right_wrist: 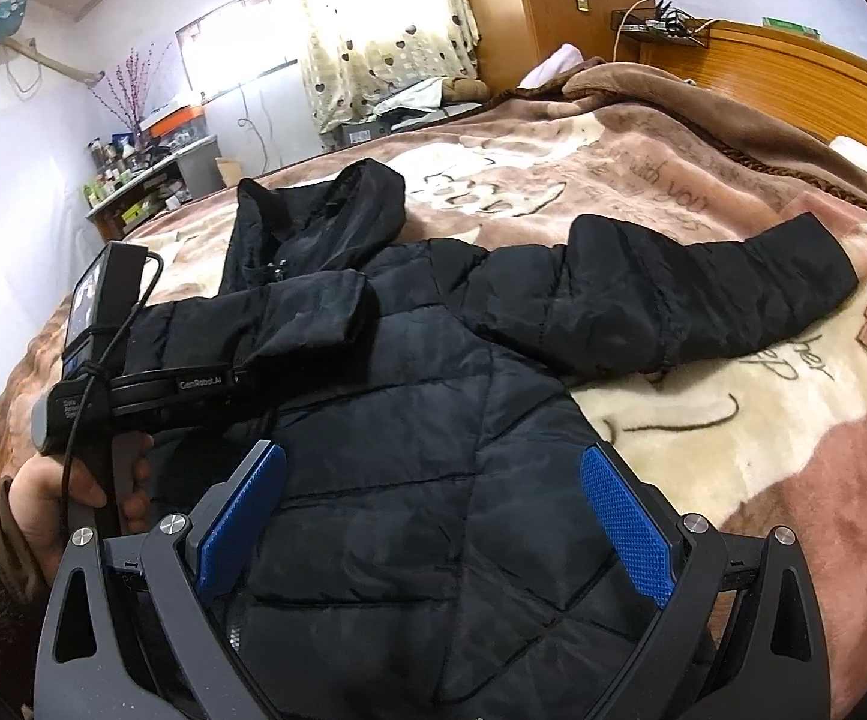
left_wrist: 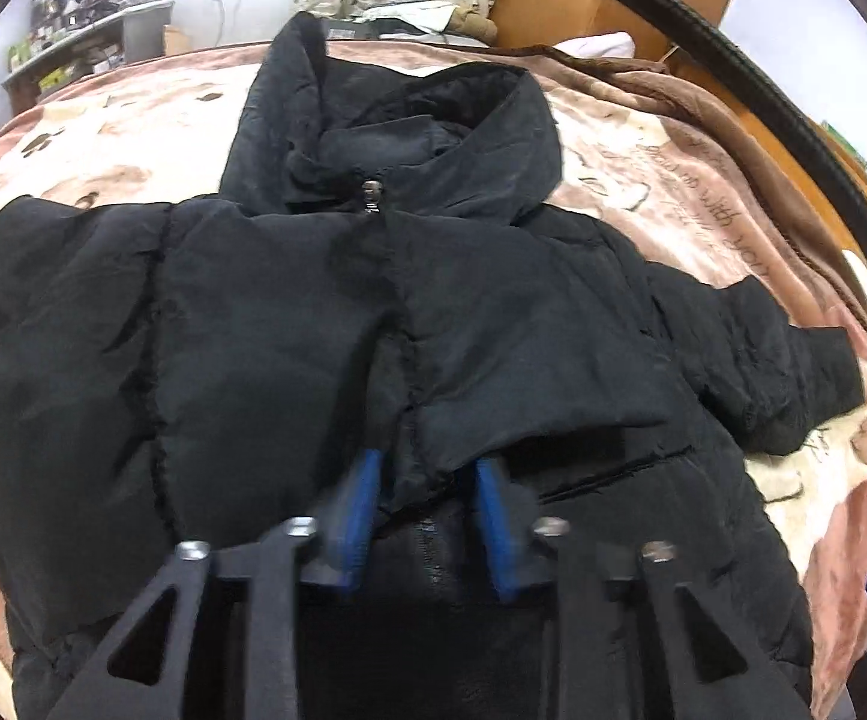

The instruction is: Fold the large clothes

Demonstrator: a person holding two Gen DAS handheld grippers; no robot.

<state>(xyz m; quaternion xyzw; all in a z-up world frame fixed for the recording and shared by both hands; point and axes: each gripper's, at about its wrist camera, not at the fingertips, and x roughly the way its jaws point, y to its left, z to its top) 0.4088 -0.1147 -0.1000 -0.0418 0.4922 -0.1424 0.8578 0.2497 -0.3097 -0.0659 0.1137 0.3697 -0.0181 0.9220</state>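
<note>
Black puffer jacket [right_wrist: 433,420] | 1 sleeve [right_wrist: 265,324] folded across, other sleeve [right_wrist: 673,294] still out | left gripper [left_wrist: 427,480] half-spread around that cuff, not pinching | right gripper [right_wrist: 433,540] spread wide, empty

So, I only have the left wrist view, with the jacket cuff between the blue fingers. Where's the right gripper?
Observer: The right gripper hangs over the jacket's lower body, jaws wide open with nothing in them.
Operator: Anything beside it?
Observer: Yes, a hand in a brown fleece cuff holds the left gripper's handle, and a small screen is mounted on top of that gripper.
</note>
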